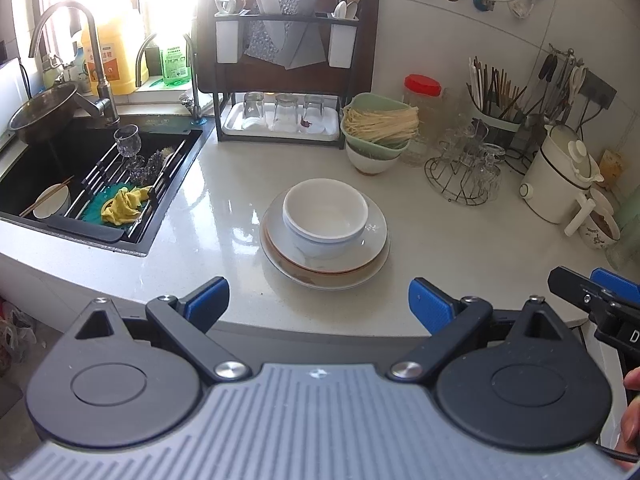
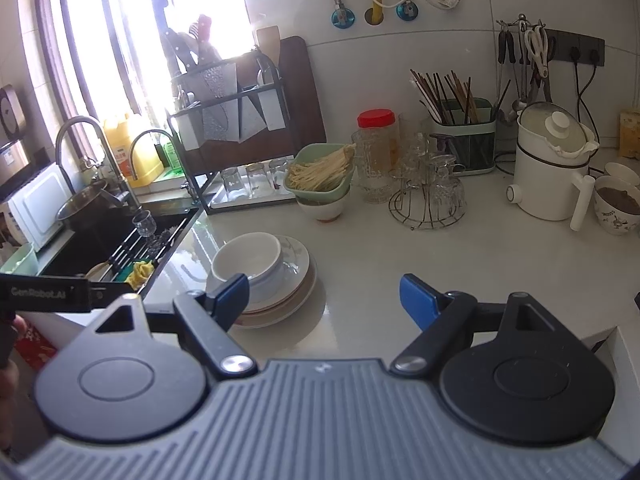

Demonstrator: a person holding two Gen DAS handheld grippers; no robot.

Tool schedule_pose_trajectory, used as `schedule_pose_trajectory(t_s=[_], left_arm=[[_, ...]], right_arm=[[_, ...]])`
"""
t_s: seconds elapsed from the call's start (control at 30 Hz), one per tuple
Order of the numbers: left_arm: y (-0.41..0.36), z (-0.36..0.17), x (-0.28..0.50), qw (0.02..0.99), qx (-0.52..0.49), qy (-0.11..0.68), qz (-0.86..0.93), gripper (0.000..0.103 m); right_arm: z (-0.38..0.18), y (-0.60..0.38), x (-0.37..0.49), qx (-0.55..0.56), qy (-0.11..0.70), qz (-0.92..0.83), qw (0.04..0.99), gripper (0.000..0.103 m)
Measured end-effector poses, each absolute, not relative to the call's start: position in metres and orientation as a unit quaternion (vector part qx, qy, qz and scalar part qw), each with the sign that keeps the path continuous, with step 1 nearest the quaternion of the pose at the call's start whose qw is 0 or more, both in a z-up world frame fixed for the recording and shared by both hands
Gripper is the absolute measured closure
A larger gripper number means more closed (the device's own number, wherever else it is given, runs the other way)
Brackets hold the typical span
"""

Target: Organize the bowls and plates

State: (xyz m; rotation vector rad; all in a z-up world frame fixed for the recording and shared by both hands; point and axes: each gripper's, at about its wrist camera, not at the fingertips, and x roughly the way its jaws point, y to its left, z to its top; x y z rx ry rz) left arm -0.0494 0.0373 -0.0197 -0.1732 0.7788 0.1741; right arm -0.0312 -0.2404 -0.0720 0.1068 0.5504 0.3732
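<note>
A white bowl [image 1: 325,220] [image 2: 250,264] sits on a stack of plates [image 1: 372,256] [image 2: 298,280] in the middle of the white counter. My left gripper [image 1: 318,304] hangs open near the counter's front edge, short of the stack, with nothing between its blue pads. My right gripper [image 2: 324,300] is open too, to the right of the stack and apart from it; its left fingertip [image 2: 230,292] overlaps the bowl in the picture only. The right gripper's tip [image 1: 592,296] shows at the right edge of the left wrist view.
A black sink [image 1: 24,184] at the left holds a drain rack, a glass, a yellow cloth and a small bowl with chopsticks. Behind the stack stand a green basket of noodles [image 1: 380,124] on a bowl, a dish rack [image 1: 280,80], a glass stand [image 1: 464,172] and a white kettle [image 1: 560,172].
</note>
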Motion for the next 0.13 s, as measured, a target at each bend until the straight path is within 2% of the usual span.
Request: schedule_pose_trajectory(t_s=[0.13], left_arm=[[0.0376, -0.0196, -0.0489, 0.918, -0.082, 0.379, 0.085, 0.005]], right_arm=[[-0.0722, -0.2400, -0.0303, 0.050, 0.271, 0.181, 0.944, 0.019]])
